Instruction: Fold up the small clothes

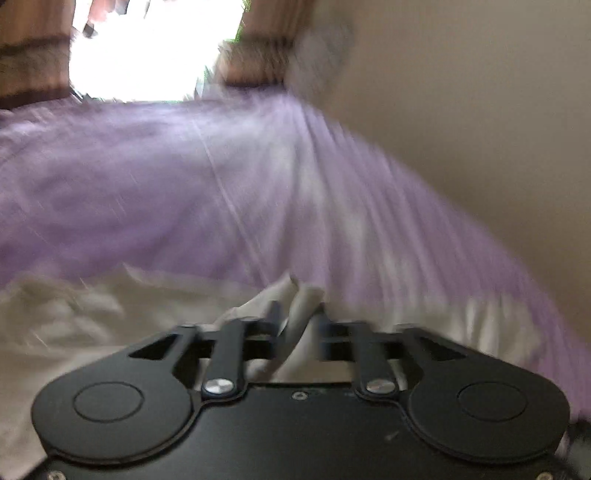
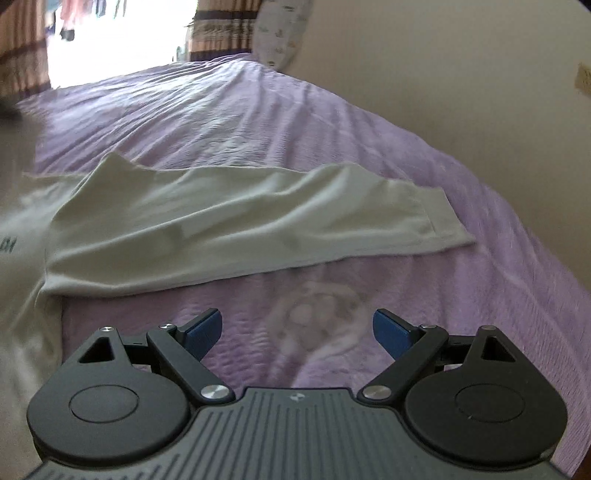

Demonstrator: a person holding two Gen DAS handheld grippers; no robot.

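A white T-shirt (image 2: 221, 218) lies on the purple bedspread (image 2: 258, 110), with one sleeve (image 2: 424, 221) folded across toward the right. My right gripper (image 2: 297, 328) is open and empty, low over the bedspread just in front of the shirt's near edge. My left gripper (image 1: 297, 314) is shut on a bunched fold of the white shirt (image 1: 299, 299), which rises between its jaws. More of the shirt (image 1: 74, 325) spreads to the left in the blurred left wrist view.
A beige wall (image 2: 461, 74) runs along the bed's right side. Striped curtains (image 2: 221, 29) frame a bright window (image 2: 122, 37) at the far end. A patterned pillow (image 2: 280, 33) leans at the far right corner of the bed.
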